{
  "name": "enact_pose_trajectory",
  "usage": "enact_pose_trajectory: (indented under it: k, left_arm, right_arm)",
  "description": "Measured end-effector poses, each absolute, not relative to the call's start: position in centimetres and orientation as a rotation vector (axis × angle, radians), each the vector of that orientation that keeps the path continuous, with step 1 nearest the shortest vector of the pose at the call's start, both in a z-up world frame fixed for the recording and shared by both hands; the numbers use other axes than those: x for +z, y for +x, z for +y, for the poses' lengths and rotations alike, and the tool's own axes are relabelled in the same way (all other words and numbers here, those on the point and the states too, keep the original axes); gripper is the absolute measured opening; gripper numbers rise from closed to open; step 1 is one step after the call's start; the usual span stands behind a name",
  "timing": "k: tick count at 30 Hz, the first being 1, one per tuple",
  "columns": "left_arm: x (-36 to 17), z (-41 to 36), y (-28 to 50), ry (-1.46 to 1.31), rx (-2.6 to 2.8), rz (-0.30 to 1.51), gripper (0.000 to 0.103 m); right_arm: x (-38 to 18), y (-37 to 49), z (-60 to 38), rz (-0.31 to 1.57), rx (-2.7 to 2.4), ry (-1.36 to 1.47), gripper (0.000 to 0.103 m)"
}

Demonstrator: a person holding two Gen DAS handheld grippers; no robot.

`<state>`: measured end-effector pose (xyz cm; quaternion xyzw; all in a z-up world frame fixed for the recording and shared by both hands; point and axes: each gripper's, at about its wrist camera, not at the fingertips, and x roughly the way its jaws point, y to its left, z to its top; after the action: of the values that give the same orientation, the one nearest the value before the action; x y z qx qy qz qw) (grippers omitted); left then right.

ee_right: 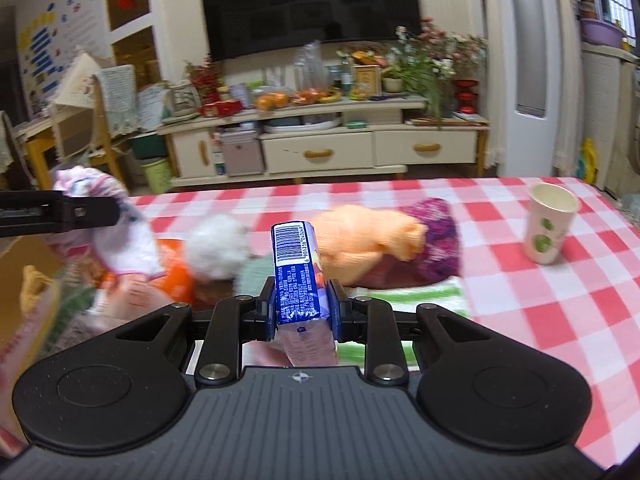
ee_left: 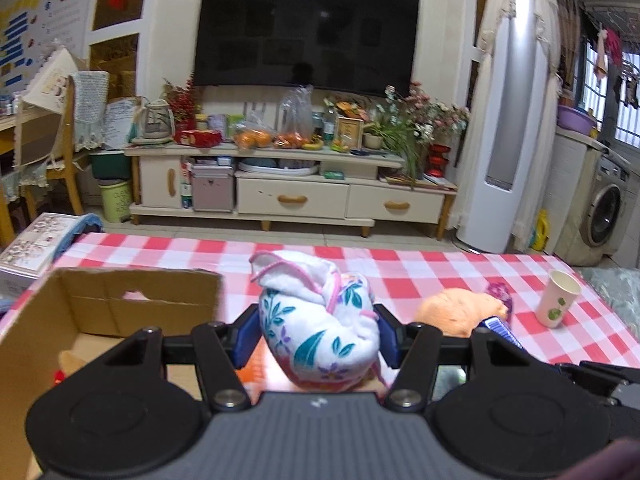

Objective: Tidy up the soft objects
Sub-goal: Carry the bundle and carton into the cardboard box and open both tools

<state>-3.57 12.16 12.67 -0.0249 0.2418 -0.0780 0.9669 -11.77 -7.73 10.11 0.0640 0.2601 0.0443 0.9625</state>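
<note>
The left tool (ee_left: 318,334) is closed about halfway, and its two blue pads squeeze a soft flowered cloth bundle (ee_left: 318,320) from both sides. The bundle is white with teal leaves and pink trim, and it stands up tall between the pads, so its long way runs up and away from the tool. Just beside this tool, on its left and a bit lower, sits the open cardboard box (ee_left: 120,304). The box mouth faces up, and there is bare room on its floor. This is the thing that matters most: the box lies to the left of the left tool, so I think the bundle only needs a short trip to the left and down. The right tool (ee_right: 301,312) is nearly shut, and it grips a blue tissue pack (ee_right: 296,272) with a barcode on it. The pack is long and thin, and it points straight ahead of the tool and up. The box is on the far left for this tool, past the left tool, so the left hand is the nearer one. Just ahead of the right tool more soft things lie on the desk (ee_right: 520,300): a white fluffy ball (ee_right: 218,250), an orange cloth (ee_right: 368,240) and a purple knit piece (ee_right: 438,240). Farther to the right stands a paper cup (ee_right: 550,228).
</note>
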Motion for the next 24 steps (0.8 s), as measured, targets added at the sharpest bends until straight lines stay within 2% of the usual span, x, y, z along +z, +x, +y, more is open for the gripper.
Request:
enact_pose_trajectory:
  k: [16, 24]
  left_arm:
    - [13.9, 19.6, -1.9, -0.082, 0.059, 0.454, 0.059]
    - [14.1, 23.4, -0.6, -0.097, 0.186, 0.46, 0.059]
  right_arm:
    - [13.6, -9.7, 1.1, 0.518, 0.35, 0.161, 0.03]
    - [13.6, -9.0, 6.4, 0.545, 0.451, 0.134, 0.031]
